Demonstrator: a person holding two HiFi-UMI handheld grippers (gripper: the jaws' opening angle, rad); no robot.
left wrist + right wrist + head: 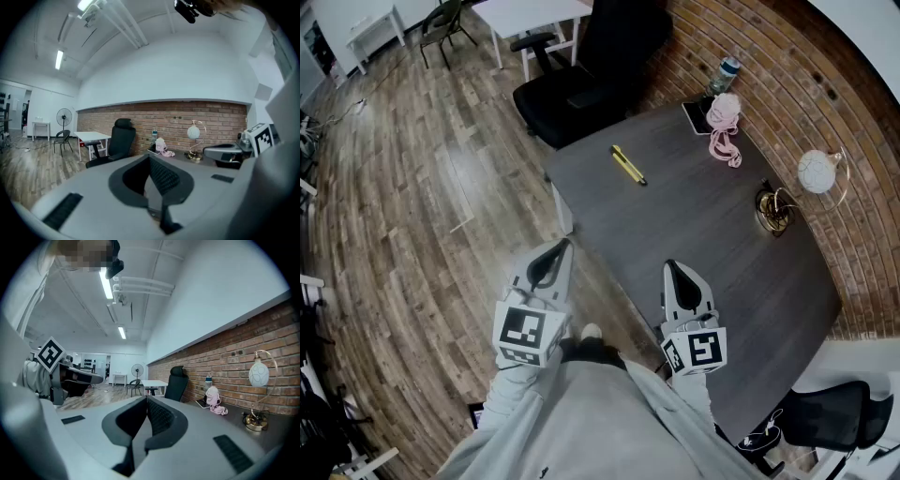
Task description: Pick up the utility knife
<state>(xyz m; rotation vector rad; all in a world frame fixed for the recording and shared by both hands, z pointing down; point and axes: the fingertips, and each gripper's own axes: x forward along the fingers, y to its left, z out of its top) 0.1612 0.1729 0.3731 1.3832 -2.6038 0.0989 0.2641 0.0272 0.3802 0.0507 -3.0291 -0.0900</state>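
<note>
The utility knife (628,165) is yellow and lies flat on the far left part of the dark table (722,253), well ahead of both grippers. In the head view my left gripper (563,247) hovers over the wooden floor just off the table's left edge. My right gripper (672,269) hangs over the table's near part. Both point forward with jaws together and nothing between them. Each gripper view shows the same: the left gripper (149,158) and the right gripper (146,400) have pads touching. The knife does not show in either gripper view.
At the table's far end lie a pink bundle (725,123), a dark flat device (697,115) and a bottle (727,69). A globe lamp (817,172) with a gold base (774,208) stands by the brick wall. A black office chair (586,80) sits beyond the table.
</note>
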